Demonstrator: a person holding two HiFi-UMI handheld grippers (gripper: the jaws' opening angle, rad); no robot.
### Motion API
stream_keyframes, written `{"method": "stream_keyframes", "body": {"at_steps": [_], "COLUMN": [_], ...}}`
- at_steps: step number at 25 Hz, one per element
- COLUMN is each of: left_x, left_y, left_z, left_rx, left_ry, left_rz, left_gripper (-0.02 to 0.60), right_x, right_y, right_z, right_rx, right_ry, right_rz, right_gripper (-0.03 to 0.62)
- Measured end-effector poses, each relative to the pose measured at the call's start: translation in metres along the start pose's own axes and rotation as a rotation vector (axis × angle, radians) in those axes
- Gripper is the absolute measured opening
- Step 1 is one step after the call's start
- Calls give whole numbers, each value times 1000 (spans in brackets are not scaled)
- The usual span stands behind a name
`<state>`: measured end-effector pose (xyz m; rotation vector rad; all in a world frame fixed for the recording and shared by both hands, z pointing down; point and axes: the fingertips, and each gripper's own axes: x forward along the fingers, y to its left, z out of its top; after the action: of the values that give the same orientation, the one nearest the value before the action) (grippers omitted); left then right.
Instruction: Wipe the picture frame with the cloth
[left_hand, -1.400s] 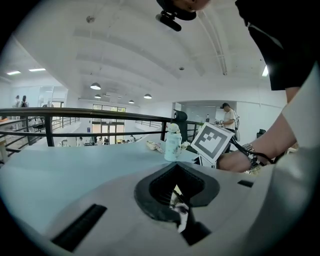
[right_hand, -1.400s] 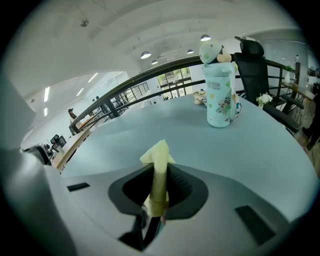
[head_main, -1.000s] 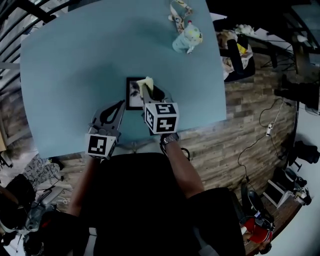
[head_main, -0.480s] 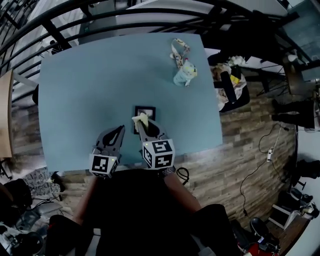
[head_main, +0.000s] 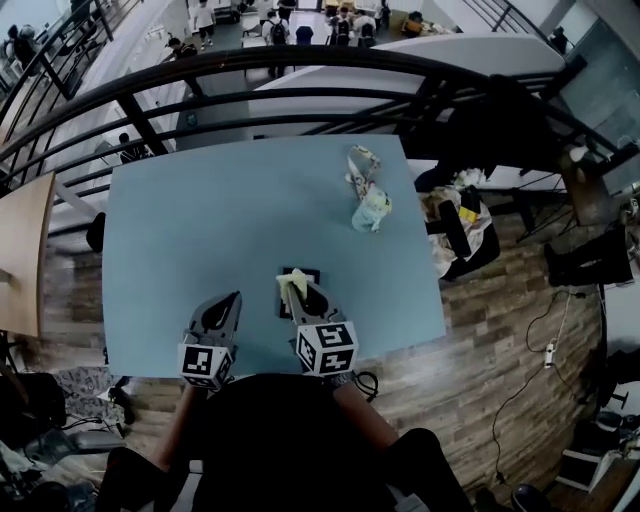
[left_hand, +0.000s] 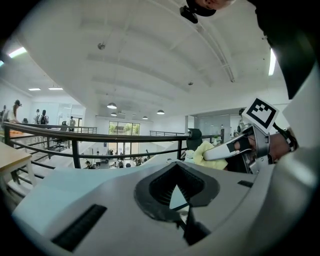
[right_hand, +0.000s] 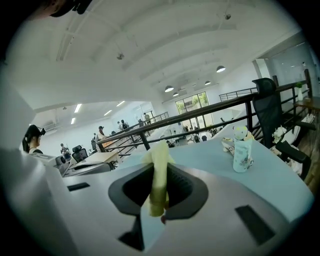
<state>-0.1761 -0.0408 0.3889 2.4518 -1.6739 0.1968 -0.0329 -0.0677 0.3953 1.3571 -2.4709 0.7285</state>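
Observation:
The small dark picture frame (head_main: 309, 274) lies flat on the teal table (head_main: 200, 250) near its front edge, half hidden under my right gripper. My right gripper (head_main: 296, 292) is shut on a yellow cloth (head_main: 291, 285), which hangs between its jaws (right_hand: 159, 175) just over the frame; whether it touches the frame I cannot tell. The left gripper (head_main: 233, 302) hovers left of the frame, shut and empty. In the left gripper view the right gripper (left_hand: 210, 156) and its cloth (left_hand: 202, 150) show at the right. Both gripper views look level across the table.
A pale patterned bottle (head_main: 370, 211) with a lanyard (head_main: 358, 165) stands at the table's far right, also seen as the bottle (right_hand: 242, 149). A black railing (head_main: 300, 70) runs behind the table. An office chair (head_main: 462, 235) with clutter stands to the right.
The head camera has risen, so the table looks smaller and the railing shows. Both grippers have stayed near the frame, the right one still holding the cloth.

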Motion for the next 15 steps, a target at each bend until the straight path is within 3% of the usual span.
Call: {"method": "stream_keyframes", "body": {"at_steps": [9,15], "left_x": [-8,-4], "left_y": [5,4], "left_z": [24,40], "left_rx": [4,18], "left_ry": [-54,-65], "left_rz": [37,22], "left_gripper": [-3,-3], "right_x": [-12,-16], "right_y": [14,34], "right_z": [30,49], "right_rx": [1,-92], "right_ry": [-116,-168], "right_rz": [63,93], "right_gripper": [58,58]}}
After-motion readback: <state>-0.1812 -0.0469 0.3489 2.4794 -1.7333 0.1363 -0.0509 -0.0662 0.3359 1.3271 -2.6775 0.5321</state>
